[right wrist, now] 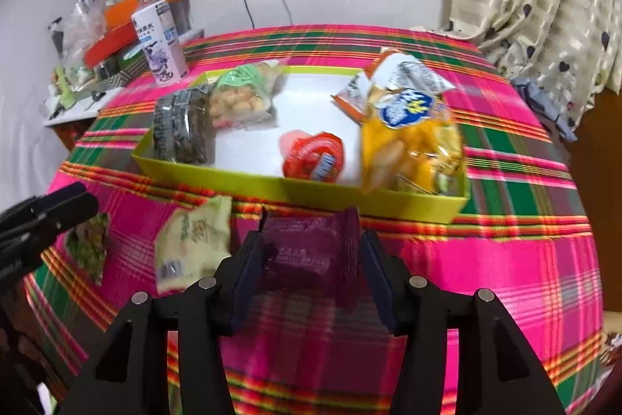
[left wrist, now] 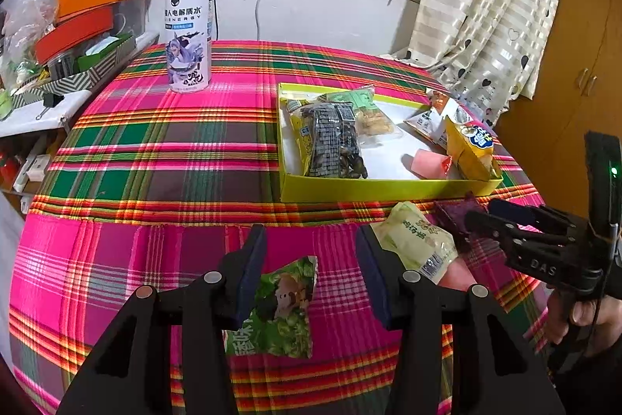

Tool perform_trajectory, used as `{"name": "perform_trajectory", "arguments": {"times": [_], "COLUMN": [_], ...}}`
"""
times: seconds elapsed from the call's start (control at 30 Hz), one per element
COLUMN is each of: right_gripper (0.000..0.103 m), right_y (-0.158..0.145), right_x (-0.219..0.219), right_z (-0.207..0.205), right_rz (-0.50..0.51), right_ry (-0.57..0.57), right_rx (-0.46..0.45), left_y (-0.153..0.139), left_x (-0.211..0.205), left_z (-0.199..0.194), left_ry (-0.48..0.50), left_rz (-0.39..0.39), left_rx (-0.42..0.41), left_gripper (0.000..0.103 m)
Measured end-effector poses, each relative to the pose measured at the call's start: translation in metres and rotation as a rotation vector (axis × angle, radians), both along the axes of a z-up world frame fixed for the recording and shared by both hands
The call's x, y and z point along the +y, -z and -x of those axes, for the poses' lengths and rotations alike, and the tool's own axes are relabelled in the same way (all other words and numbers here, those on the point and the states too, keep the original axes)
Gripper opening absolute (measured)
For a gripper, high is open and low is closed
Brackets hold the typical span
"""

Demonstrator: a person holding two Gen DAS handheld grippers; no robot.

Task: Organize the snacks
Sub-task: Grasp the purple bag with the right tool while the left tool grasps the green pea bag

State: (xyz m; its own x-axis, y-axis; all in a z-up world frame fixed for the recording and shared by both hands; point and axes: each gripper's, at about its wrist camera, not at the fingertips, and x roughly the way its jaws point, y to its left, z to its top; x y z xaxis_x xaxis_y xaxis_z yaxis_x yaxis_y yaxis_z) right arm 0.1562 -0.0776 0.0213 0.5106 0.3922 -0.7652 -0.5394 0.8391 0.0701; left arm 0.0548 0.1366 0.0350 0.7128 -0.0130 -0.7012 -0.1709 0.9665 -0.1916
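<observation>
Right claw [right wrist: 307, 267] standing part open, straddling the purple snack packet [right wrist: 311, 251], pads flanking its short ends without clearly pressing; packet lying on the surface, long axis running across from pad to pad. Sitting just short of the yellow-green tray [right wrist: 248, 177], directly ahead of this claw. Left claw [left wrist: 311, 267] hanging open and empty over the green leafy packet [left wrist: 283, 310], pale green packet [left wrist: 416, 244] lying to its right. Likely needing only a closing squeeze, then a short carry forward.
</observation>
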Motion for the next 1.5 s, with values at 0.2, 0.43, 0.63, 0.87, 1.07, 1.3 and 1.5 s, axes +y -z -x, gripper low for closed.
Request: {"name": "perform_trajectory", "arguments": {"times": [0.2,0.43,0.63,0.87,1.07,1.3,1.5], "right_gripper": [0.056,0.056,0.056,0.057,0.057,0.057,0.057], "right_y": [0.004,-0.005,-0.002,0.009,0.009,0.002,0.000], "right_x": [-0.022,-0.041,-0.028,-0.032,-0.063,-0.076,-0.091], "right_z": [0.001,0.002,-0.015,-0.015,0.005,0.027,0.052], "right_rz": [-0.003,-0.051,-0.065,0.014,0.036,0.023,-0.044], "right_ry": [0.025,0.113,0.175,0.146,0.161,0.203,0.293], "right_rx": [0.031,0.018,-0.013,0.010,0.026,0.007,0.047], "left_y": [0.001,-0.001,0.000,0.002,0.001,-0.002,0.000], "left_x": [0.005,0.008,0.002,0.003,-0.002,-0.004,0.001], "left_z": [0.005,0.009,0.005,0.005,0.007,0.013,0.021], "left_ry": [-0.008,-0.022,0.001,-0.004,0.010,0.009,-0.006], "left_rz": [0.015,0.017,0.015,0.023,0.024,0.004,0.007], "left_rx": [0.003,-0.004,0.000,0.005,0.001,-0.007,-0.003], "left_gripper": [0.048,0.048,0.048,0.048,0.048,0.048,0.048]}}
